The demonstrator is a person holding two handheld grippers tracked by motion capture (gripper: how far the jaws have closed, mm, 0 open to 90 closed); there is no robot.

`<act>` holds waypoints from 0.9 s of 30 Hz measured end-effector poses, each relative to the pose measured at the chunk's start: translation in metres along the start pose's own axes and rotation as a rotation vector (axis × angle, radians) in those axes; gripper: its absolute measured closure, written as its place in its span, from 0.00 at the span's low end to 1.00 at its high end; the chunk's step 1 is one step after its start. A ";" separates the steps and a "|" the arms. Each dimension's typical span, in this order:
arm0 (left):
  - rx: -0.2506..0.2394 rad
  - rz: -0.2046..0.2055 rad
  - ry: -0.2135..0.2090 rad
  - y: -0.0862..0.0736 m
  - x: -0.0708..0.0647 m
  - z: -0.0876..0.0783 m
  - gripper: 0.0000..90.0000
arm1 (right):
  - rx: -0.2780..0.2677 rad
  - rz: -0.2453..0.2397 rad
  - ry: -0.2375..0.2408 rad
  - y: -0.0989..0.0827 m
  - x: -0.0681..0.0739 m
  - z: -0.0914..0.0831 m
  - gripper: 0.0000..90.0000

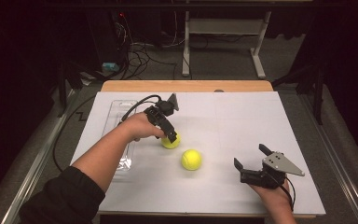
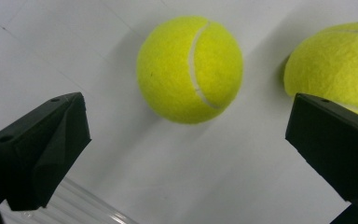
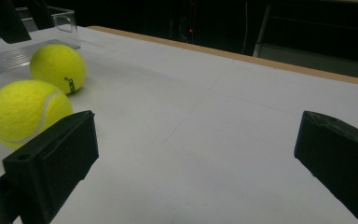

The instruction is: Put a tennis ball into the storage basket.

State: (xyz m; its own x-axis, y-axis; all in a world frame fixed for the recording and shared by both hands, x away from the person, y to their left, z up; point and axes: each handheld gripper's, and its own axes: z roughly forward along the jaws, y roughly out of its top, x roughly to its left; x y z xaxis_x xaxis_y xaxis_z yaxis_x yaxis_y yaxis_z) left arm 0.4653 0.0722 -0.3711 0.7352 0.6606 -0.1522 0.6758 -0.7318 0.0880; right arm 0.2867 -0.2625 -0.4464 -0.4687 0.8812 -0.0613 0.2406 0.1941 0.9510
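Clear tray point(image 1: 116, 135) beside two tennis balls point(image 1: 191, 159)

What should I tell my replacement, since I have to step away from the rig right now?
Left tool: open, hovering at the farther tennis ball, gripping nothing.
Right tool: open and empty, low over the white table, to the right of both balls.
Nearer tennis ball: loose on the table, apart from the first.
Clear plastic tray: at the table's left edge, no ball visible in it.
Done: nothing grasped yet.
Left: probably shut the left tool on the farther ball, move it, likely to the tray, then the nearer one.
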 end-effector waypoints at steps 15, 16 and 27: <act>0.017 -0.035 -0.014 0.011 0.003 0.015 0.01 | 0.001 0.001 0.000 -0.001 0.000 0.000 0.00; 0.015 -0.036 -0.012 0.012 0.003 0.016 0.01 | 0.002 0.003 0.000 -0.001 0.000 0.000 0.00; 0.027 -0.057 -0.007 0.016 0.005 0.026 0.02 | 0.002 0.004 0.000 -0.001 0.000 0.000 0.00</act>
State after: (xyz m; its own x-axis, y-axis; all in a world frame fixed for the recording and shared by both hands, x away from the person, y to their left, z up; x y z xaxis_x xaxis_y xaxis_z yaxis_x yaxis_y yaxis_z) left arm 0.4779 0.0594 -0.3956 0.6951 0.7002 -0.1632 0.7147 -0.6975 0.0520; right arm 0.2866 -0.2627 -0.4472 -0.4675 0.8821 -0.0573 0.2441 0.1911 0.9508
